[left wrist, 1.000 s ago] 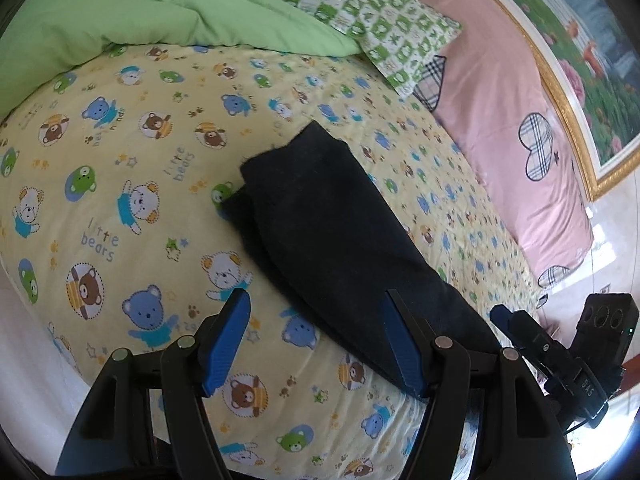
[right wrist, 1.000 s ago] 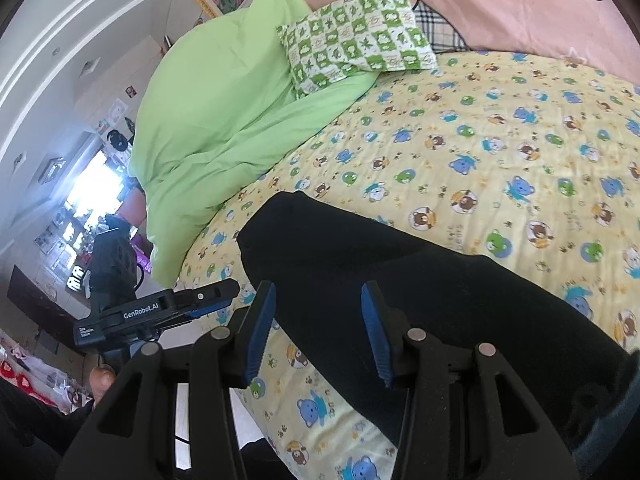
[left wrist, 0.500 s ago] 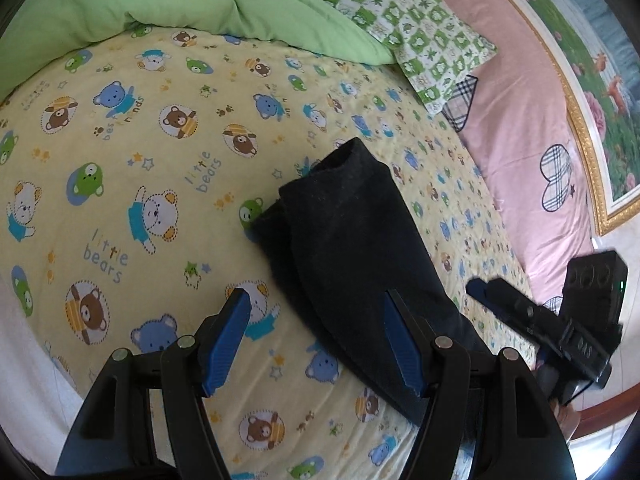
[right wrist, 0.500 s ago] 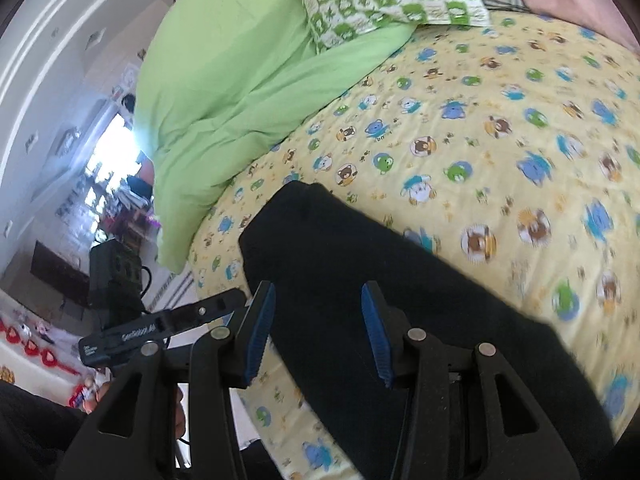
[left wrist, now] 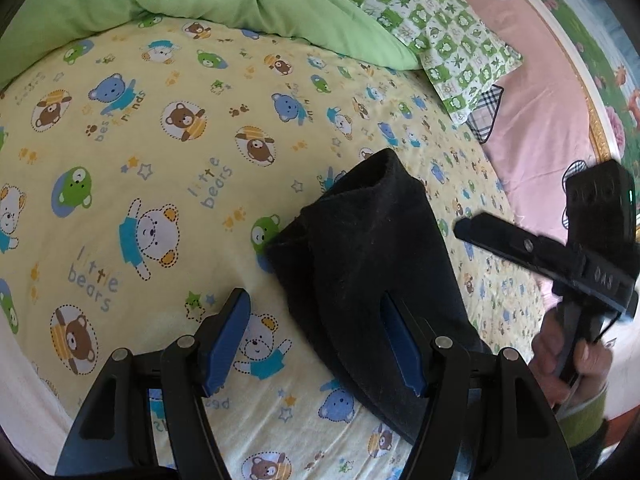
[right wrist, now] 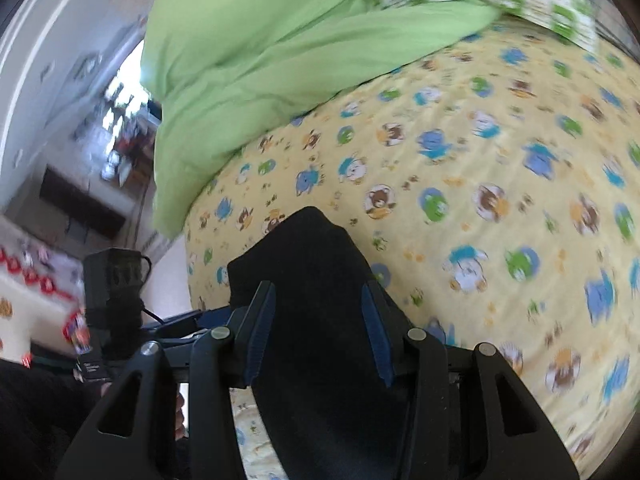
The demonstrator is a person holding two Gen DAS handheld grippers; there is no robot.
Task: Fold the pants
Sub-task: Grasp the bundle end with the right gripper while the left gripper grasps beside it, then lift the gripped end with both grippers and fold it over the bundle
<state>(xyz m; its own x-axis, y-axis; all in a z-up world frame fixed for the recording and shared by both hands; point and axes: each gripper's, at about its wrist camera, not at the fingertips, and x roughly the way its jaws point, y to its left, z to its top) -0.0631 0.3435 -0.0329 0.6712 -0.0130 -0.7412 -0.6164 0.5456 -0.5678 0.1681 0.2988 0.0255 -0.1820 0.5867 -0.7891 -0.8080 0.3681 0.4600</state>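
Black folded fabric pants (left wrist: pixel 372 264) lie on the yellow bear-print bedsheet (left wrist: pixel 132 184), their near end under the left gripper (left wrist: pixel 320 344), whose blue fingers stand apart, while the right gripper (right wrist: pixel 320 340) hovers above them, fingers also parted, gripping nothing.

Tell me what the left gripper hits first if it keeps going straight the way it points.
Most likely the bear-print sheet: the open left gripper aims at bare sheet just left of the black pants. Its right finger might brush their edge; depth is unclear.
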